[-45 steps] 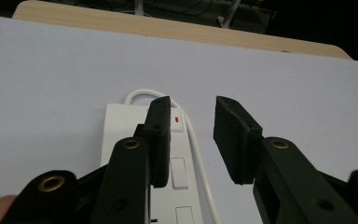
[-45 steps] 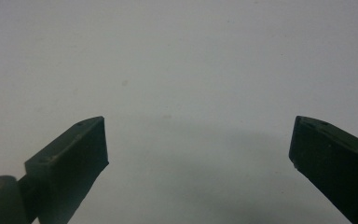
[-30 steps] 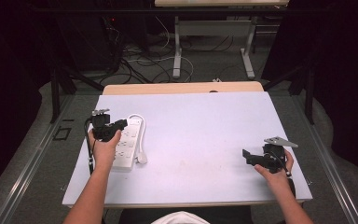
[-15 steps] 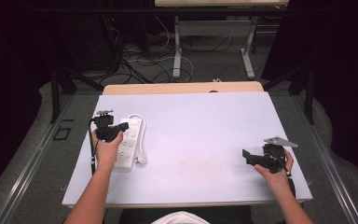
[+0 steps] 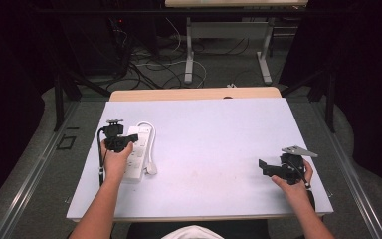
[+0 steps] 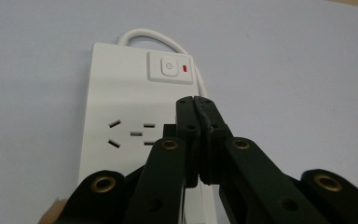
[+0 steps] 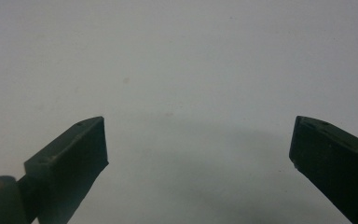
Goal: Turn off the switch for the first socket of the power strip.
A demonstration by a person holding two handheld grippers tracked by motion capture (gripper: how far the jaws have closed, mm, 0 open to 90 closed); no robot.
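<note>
The table (image 5: 219,149) is seen from above and behind by the high view, looking forward and down. The power strip (image 6: 135,107) on it is viewed closely, along the jaws, by the left gripper view and also appears in the high view (image 5: 138,154). Bare tabletop (image 7: 182,70) is faced at close range by the right gripper view.

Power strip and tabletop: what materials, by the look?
Power strip: likely moulded white plastic, smooth semi-matte, with crisp slot edges and a raised switch. Tabletop: pale matte sheet, maybe laminate; light wood edge at the far side.
</note>
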